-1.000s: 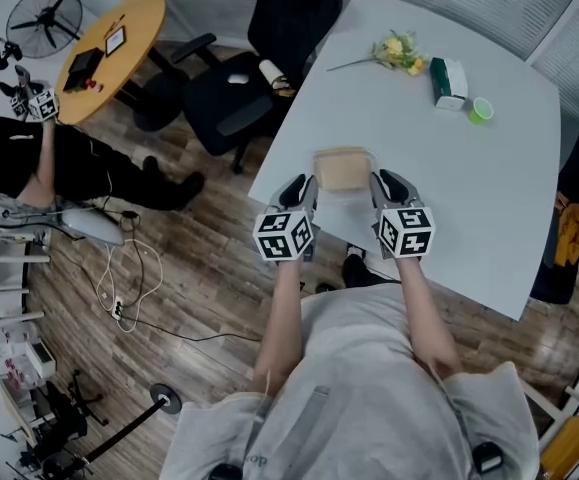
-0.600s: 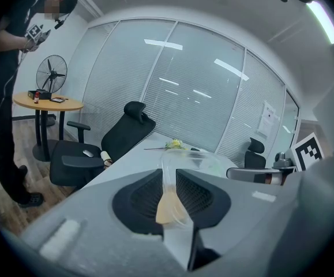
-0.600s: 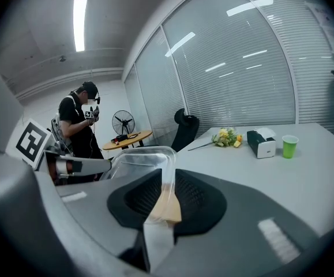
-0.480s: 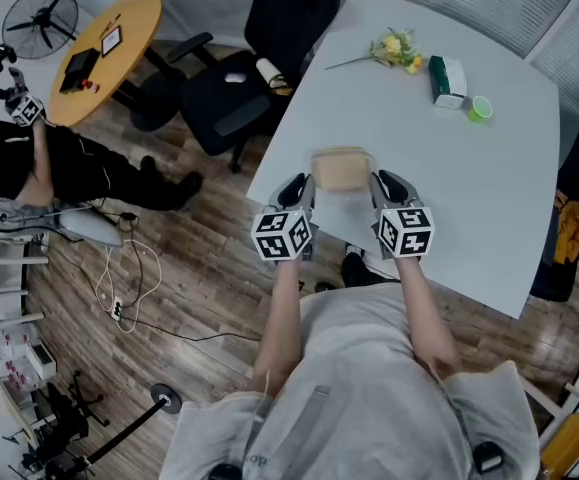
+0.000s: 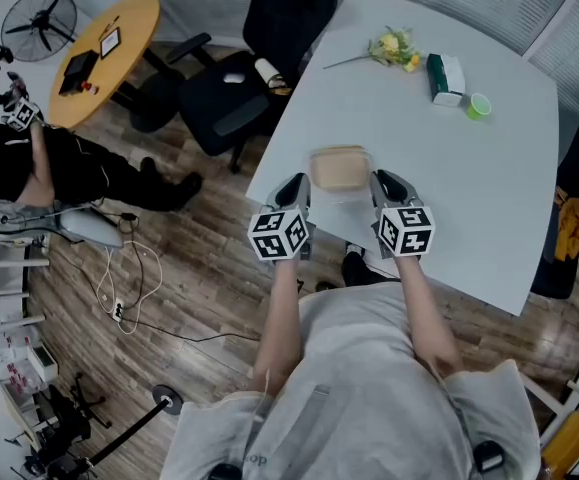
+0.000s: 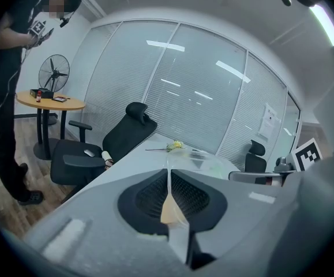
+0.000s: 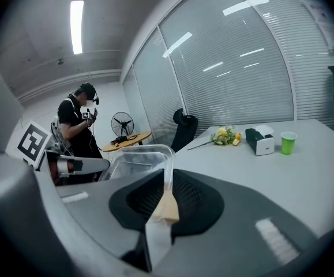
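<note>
Left tongs (image 5: 296,190), right tongs (image 5: 383,186) each pinching opposite rims of clear plastic container (image 5: 341,169), near white table (image 5: 489,198) edge.

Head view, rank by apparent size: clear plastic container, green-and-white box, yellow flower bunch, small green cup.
1. Clear plastic container, largest.
2. Green-and-white box and yellow flower bunch look about alike, so I am not ranking them.
3. Small green cup, smallest.

Both arms (image 5: 281,308) reach forward side by side. The left gripper (image 5: 297,188) clamps the left rim of the container (image 5: 341,168), jaws closed; the right gripper (image 5: 382,184) clamps its right rim likewise.
</note>
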The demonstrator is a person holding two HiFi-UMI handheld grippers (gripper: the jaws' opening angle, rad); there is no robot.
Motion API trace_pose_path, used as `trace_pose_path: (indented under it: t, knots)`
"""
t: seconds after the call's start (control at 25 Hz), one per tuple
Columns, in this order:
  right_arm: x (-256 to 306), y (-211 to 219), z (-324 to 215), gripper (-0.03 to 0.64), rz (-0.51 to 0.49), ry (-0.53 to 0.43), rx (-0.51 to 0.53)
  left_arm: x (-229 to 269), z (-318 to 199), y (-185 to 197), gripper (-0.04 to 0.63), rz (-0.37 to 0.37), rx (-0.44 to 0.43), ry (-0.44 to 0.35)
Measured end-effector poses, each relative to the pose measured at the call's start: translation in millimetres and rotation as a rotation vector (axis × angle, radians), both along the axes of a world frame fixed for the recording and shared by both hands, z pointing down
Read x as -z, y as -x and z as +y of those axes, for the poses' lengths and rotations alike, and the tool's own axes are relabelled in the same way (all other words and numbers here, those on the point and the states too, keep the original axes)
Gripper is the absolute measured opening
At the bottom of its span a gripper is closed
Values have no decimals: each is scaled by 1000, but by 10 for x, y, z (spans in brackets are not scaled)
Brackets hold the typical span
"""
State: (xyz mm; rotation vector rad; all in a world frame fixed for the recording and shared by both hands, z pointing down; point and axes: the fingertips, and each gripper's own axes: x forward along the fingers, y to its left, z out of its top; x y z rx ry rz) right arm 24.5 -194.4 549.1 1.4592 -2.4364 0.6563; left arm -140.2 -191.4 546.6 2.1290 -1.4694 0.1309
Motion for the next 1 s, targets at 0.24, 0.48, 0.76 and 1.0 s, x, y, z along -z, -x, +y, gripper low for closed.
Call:
trace_pose_path:
  t: [0.24, 0.48, 0.76, 1.0]
  knots:
    - [2, -52, -3, 20, 4, 3, -13, -17, 15, -28, 15, 0, -3, 4]
    - [-1, -66, 13, 18, 2, 3, -12, -10, 36, -42, 15, -1, -2, 3]
    - [0, -89, 20, 18, -4, 7, -10, -9, 53, -67, 15, -4, -3, 5]
    - [1, -93, 29, 18, -8, 8, -8, -11, 72, -70, 15, -5, 2, 7]
